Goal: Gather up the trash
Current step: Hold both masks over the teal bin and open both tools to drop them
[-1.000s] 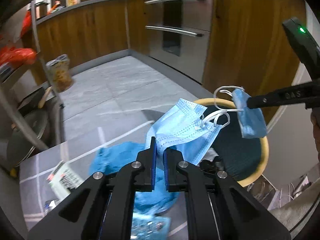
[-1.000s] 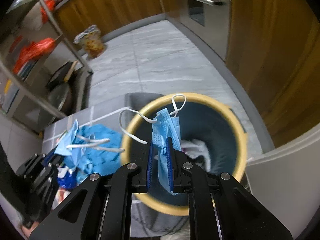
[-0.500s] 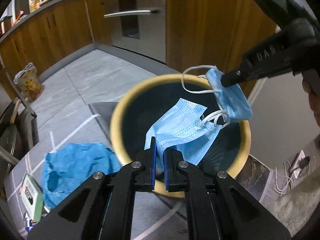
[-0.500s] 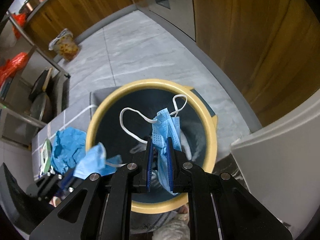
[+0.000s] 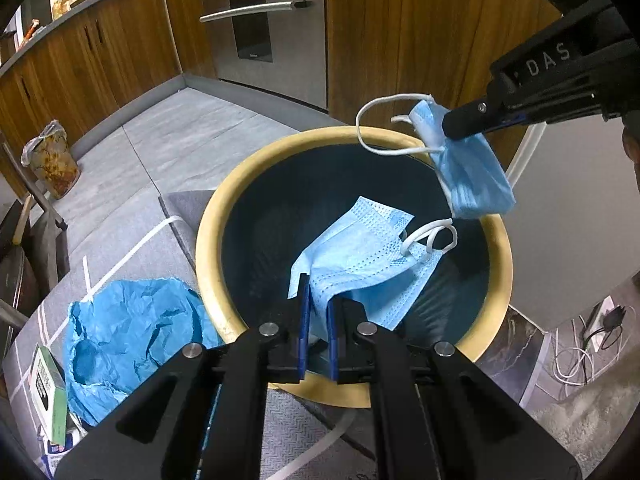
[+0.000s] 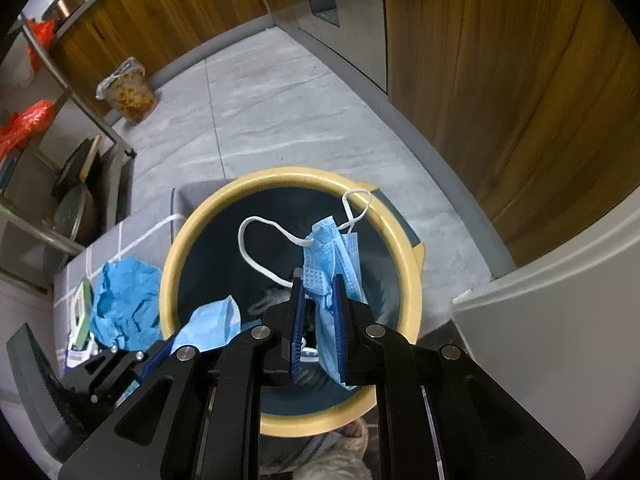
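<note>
Blue pleated face mask (image 5: 360,256) pinched in left tool (image 5: 316,316), hanging over yellow-rimmed bin (image 5: 208,240). Second blue mask (image 6: 332,264) clamped in right tool (image 6: 318,312), above bin's right half, ear loops dangling. Crumpled blue paper (image 5: 132,332) and small green-white box (image 5: 48,392) left of bin on grey bench (image 5: 296,432).

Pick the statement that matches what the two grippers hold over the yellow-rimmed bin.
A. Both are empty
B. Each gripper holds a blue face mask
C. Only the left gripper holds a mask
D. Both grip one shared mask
B. The left gripper has its jaws shut on one blue face mask, and the right gripper pinches a second mask, both over the bin.
</note>
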`<act>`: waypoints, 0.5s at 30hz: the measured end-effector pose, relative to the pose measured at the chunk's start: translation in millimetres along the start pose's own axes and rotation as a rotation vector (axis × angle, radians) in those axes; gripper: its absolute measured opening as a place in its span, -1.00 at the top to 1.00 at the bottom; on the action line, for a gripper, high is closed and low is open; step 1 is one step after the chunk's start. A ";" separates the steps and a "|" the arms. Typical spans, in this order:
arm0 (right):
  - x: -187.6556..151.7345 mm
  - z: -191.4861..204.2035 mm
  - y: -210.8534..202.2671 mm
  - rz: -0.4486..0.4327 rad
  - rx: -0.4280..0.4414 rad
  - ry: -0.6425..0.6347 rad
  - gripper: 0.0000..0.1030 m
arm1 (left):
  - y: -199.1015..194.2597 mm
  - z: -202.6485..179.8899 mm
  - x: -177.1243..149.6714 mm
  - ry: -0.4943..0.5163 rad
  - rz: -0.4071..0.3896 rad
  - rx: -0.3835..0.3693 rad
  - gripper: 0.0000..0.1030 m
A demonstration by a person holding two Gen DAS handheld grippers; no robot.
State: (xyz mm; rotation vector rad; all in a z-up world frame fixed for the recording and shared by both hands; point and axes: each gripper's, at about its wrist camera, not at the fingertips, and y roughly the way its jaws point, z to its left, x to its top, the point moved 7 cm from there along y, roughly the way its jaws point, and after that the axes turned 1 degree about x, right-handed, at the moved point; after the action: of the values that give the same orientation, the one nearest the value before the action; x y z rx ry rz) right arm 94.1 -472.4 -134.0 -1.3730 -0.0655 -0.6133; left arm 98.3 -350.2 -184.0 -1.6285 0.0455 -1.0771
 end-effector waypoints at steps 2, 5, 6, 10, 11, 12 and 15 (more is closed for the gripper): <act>-0.1 -0.7 1.5 0.007 0.002 0.005 0.67 | 0.6 0.7 -0.7 0.005 0.002 0.006 0.88; 1.2 1.3 1.7 0.005 0.002 0.001 0.60 | 0.9 1.7 0.1 0.000 0.000 0.006 0.79; 1.8 2.3 1.2 0.002 -0.001 -0.003 0.56 | 0.7 2.2 0.5 -0.002 -0.002 0.008 0.77; 1.0 3.2 -0.4 -0.005 -0.008 -0.010 0.50 | -2.0 0.3 -0.7 -0.004 -0.005 0.014 0.76; 1.2 3.2 -0.5 -0.004 -0.006 -0.010 0.50 | -2.1 1.0 -0.5 -0.005 -0.005 0.016 0.76; 1.1 3.7 -0.3 -0.003 -0.004 -0.010 0.50 | -2.5 1.4 -0.2 -0.007 -0.006 0.018 0.76; 0.8 4.4 -0.9 -0.003 -0.001 -0.015 0.49 | -5.2 2.9 -2.4 -0.010 -0.008 0.023 0.72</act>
State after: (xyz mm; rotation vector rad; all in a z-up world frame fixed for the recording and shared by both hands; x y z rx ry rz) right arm 95.7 -468.6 -131.9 -1.3786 -0.0796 -0.6058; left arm 96.3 -344.8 -181.3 -1.6145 0.0198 -1.0716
